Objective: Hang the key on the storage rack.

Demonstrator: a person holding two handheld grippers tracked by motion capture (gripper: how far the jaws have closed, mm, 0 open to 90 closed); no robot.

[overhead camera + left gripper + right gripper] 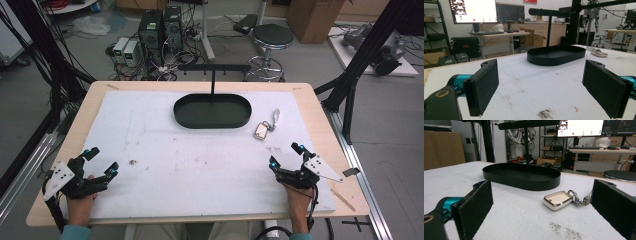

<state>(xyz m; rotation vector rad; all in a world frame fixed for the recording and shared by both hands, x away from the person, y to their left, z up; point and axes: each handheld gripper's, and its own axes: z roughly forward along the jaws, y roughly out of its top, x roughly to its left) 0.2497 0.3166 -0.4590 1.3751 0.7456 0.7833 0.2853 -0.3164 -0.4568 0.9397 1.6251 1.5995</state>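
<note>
White table (pixel 150 150), black tray (pixel 212 111) at the far middle. Left gripper (pixel 101 163) rests near-left, jaws wide, empty. Right gripper (pixel 285 156) near-right, jaws spread, holding nothing. Key fob (pixel 262 130) lies just right of the tray, ahead of the right gripper.

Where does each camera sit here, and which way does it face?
High view: above the table's near edge, looking forward and down; shows both hands, left gripper and right gripper.
Left gripper view: low over the table, facing the black tray; its own open jaws show.
Right gripper view: low, facing the key fob and tray; own open jaws show.
Shared: tray with its stand in all three.
</note>
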